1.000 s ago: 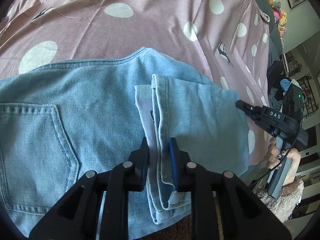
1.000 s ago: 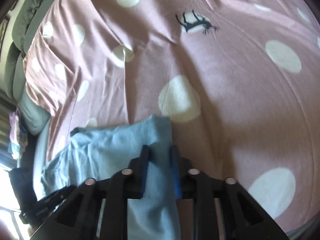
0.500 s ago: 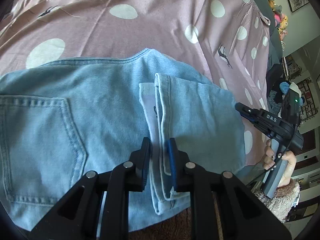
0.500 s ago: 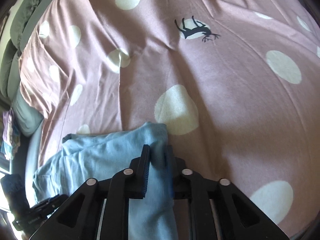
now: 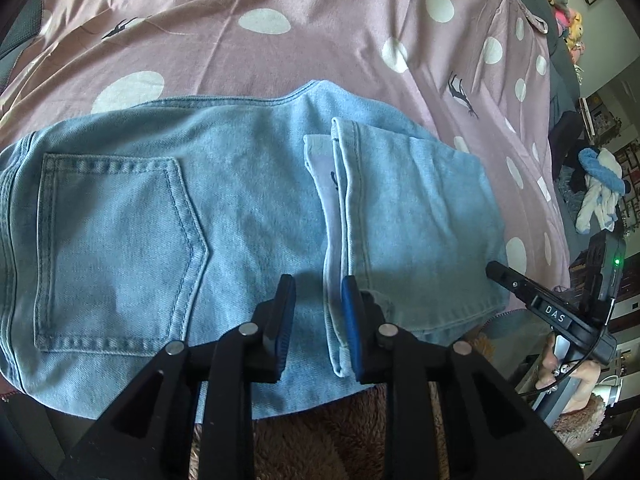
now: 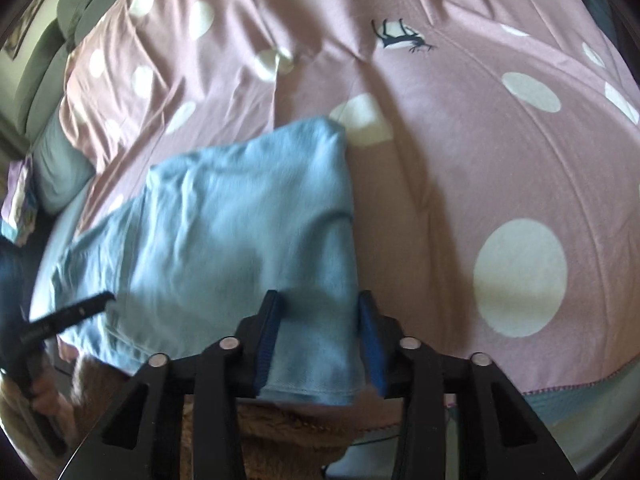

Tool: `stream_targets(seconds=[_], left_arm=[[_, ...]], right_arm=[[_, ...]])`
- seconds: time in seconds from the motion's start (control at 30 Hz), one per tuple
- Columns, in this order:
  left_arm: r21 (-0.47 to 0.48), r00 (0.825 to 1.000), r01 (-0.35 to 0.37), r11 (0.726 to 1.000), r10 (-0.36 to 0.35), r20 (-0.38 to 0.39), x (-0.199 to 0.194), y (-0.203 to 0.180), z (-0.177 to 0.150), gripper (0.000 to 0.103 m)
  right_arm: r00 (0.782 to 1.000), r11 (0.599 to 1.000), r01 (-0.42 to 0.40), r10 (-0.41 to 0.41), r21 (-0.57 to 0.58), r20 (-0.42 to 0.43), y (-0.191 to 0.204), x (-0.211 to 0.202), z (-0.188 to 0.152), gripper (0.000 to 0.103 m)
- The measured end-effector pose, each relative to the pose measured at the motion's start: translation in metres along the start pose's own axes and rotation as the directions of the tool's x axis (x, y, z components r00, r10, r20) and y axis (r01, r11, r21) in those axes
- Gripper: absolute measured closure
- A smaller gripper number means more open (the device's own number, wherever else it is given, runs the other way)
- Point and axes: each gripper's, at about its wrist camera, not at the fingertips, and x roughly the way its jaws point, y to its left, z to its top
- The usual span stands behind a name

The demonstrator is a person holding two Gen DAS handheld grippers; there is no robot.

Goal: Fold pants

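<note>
Light blue jeans [image 5: 248, 216] lie folded on the bed, back pocket [image 5: 116, 248] up at the left. The leg ends [image 5: 408, 216] are folded over the seat, hems [image 5: 340, 208] at centre. My left gripper [image 5: 318, 320] is open, its jaws either side of the hem edge near the bed's front. My right gripper [image 6: 320, 340] is open over the jeans' folded right edge [image 6: 248, 216], holding nothing. It also shows in the left wrist view [image 5: 552, 312] at the right.
The bed is covered by a mauve sheet [image 5: 304, 20] with white dots. A grey headboard [image 6: 44, 60] and pillow [image 6: 60, 164] lie far left in the right wrist view. Clothes [image 5: 600, 192] pile beyond the bed's right side. A brown fuzzy sleeve [image 5: 320, 440] is below the grippers.
Both grippers opened and let go of the jeans. Both pulled back toward the bed's front edge, so more of the jeans shows.
</note>
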Motion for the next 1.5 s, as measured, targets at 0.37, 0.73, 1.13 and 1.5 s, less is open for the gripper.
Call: stream_targets(seconds=[0.37,0.73,1.13,1.5], left_arm=[[-0.007,1.000,0.005,1.000,-0.005,0.006,-0.001,0.000,-0.009,0.075],[-0.002,0.993,-0.056,0.998,0.056,0.101,-0.036,0.005,-0.021,0.031],[-0.144,0.954,-0.081,0.986,0.119,0.276,-0.108,0.053,-0.029,0.015],[-0.346,0.907,-0.099,0.933,0.228,0.355,-0.146,0.112,-0.048,0.010]], right_arm=[[0.998,0.998,0.060,-0.060,0.008,0.033,0.004,0.001,-0.010,0.090],[0.991,0.992,0.124,-0.125,0.005,0.055,0.009,0.002,-0.013,0.086],[0.961,0.963,0.258,-0.248,-0.077,0.120,0.039,-0.022,-0.009,0.048],[0.952,0.947,0.230,-0.172,-0.223,0.253,0.104,-0.044,-0.001,0.020]])
